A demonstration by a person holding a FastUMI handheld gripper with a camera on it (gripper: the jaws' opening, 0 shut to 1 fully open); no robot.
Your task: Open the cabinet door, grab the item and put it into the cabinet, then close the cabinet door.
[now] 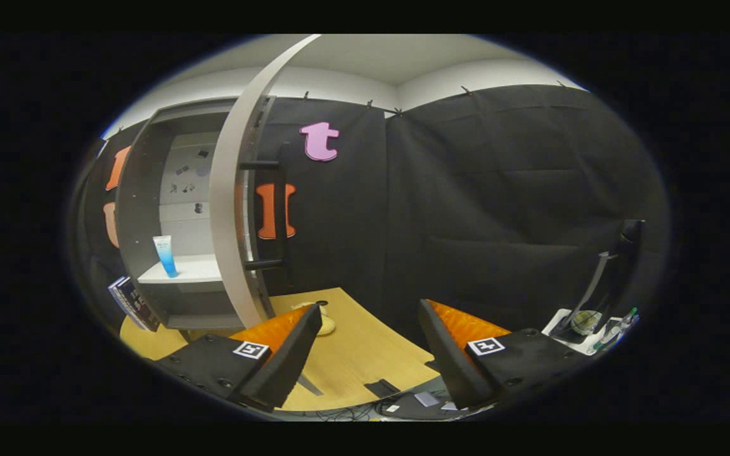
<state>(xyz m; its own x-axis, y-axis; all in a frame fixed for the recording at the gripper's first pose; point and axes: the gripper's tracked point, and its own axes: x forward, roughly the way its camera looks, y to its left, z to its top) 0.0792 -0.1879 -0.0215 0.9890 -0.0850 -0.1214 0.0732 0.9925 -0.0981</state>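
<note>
A grey cabinet [143,209] stands on the wooden table [346,354], off to the left of my fingers. Its door [229,209] is swung wide open, edge-on to me, with a black bar handle [281,218] on its outer face. A blue and white tube [166,256] stands upright on the white shelf [194,269] inside. My gripper [371,310] is open, with nothing between its fingers, well back from the cabinet and to the right of the door.
A dark book [134,303] leans against the cabinet's left side. A small pale object [324,320] lies on the table just past my left finger. A stand with small items [593,320] sits beyond the right finger. Cables and dark devices [412,402] lie by the table's near edge.
</note>
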